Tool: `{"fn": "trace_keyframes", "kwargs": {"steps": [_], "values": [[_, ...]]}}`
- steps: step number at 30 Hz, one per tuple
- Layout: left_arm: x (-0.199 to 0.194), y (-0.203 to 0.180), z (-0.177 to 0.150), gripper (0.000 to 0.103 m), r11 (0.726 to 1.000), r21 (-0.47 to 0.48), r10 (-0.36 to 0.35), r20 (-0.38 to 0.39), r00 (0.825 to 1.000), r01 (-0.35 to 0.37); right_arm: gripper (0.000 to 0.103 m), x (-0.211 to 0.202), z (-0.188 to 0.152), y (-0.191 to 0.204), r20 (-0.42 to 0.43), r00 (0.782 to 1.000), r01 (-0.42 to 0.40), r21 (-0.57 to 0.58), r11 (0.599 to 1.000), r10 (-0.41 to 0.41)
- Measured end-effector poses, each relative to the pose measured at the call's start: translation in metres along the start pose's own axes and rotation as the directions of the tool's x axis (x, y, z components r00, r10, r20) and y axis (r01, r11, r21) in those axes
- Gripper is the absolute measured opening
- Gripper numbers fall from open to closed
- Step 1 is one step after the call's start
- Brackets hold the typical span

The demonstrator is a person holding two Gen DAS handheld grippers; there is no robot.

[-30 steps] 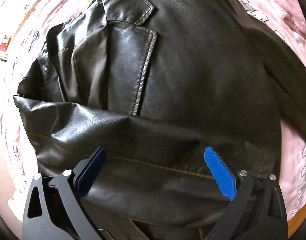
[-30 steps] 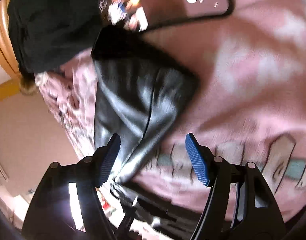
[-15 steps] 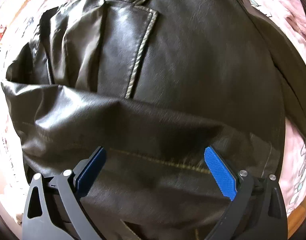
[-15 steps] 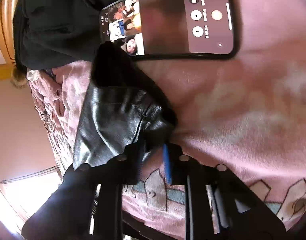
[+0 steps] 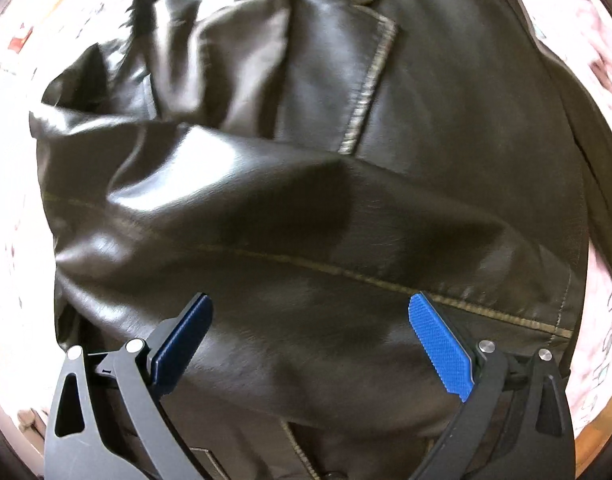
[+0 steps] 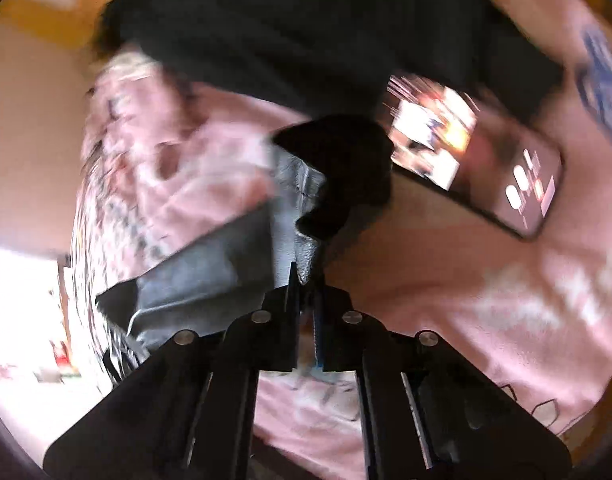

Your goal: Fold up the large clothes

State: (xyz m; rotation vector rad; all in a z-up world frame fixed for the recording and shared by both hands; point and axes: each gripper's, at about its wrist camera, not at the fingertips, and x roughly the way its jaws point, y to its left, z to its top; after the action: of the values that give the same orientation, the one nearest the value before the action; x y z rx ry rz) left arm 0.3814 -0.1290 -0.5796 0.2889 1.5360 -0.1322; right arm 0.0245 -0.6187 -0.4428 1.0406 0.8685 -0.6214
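Note:
A dark brown leather jacket (image 5: 445,128) lies on a pink printed blanket (image 5: 585,8), a sleeve folded across its front. My left gripper (image 5: 309,340) is open just above that folded sleeve (image 5: 266,216), touching nothing. In the right wrist view my right gripper (image 6: 304,280) is shut on the cuff end of the other sleeve (image 6: 290,200) and holds it lifted above the blanket (image 6: 465,288). The view is blurred by motion.
A lit phone (image 6: 477,172) lies on the blanket just right of the held cuff. A black garment (image 6: 286,20) lies beyond it. A wooden bed frame (image 6: 46,12) and the floor (image 6: 22,280) show at the left.
My right gripper closed on the sleeve cuff and lifted it, swinging away from the phone. My left gripper moved closer over the jacket and stayed open.

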Motion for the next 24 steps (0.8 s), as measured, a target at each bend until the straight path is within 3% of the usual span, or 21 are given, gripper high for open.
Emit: {"fn": "trace_keyframes", "kwargs": {"steps": [3,6,9,12,16,20,24], "values": [[0.01,0.024,-0.009,0.096,0.993,-0.092,-0.074,-0.056,0.996,0.068,0.004,-0.025,-0.002,0.071,0.033,0.996,-0.075,-0.168,0.983,0.081],[0.013,0.048,-0.022,0.096,0.984,-0.165,-0.082,-0.05,0.995,0.072,0.004,-0.048,-0.021,0.148,0.024,0.978,-0.186,-0.352,0.917,0.208],[0.014,0.072,-0.038,0.096,0.975,-0.202,-0.103,-0.041,0.994,0.092,0.004,-0.053,-0.058,0.229,-0.088,0.932,-0.349,-0.468,0.812,0.351],[0.018,0.094,-0.051,0.096,0.973,-0.213,-0.099,-0.039,0.994,0.088,0.005,-0.047,-0.109,0.289,-0.226,0.875,-0.479,-0.527,0.702,0.428],[0.011,0.132,-0.071,0.096,0.977,-0.211,-0.023,-0.007,1.0,0.021,0.005,-0.022,-0.194,0.359,-0.407,0.8,-0.6,-0.556,0.575,0.442],[0.002,0.176,-0.106,0.096,0.957,-0.291,0.012,0.0,1.0,-0.012,0.005,0.008,-0.278,0.398,-0.569,0.725,-0.685,-0.539,0.49,0.387],[0.012,0.208,-0.155,0.096,0.933,-0.358,0.015,-0.042,0.999,-0.029,0.005,0.041,-0.359,0.417,-0.677,0.68,-0.718,-0.537,0.443,0.282]]}}
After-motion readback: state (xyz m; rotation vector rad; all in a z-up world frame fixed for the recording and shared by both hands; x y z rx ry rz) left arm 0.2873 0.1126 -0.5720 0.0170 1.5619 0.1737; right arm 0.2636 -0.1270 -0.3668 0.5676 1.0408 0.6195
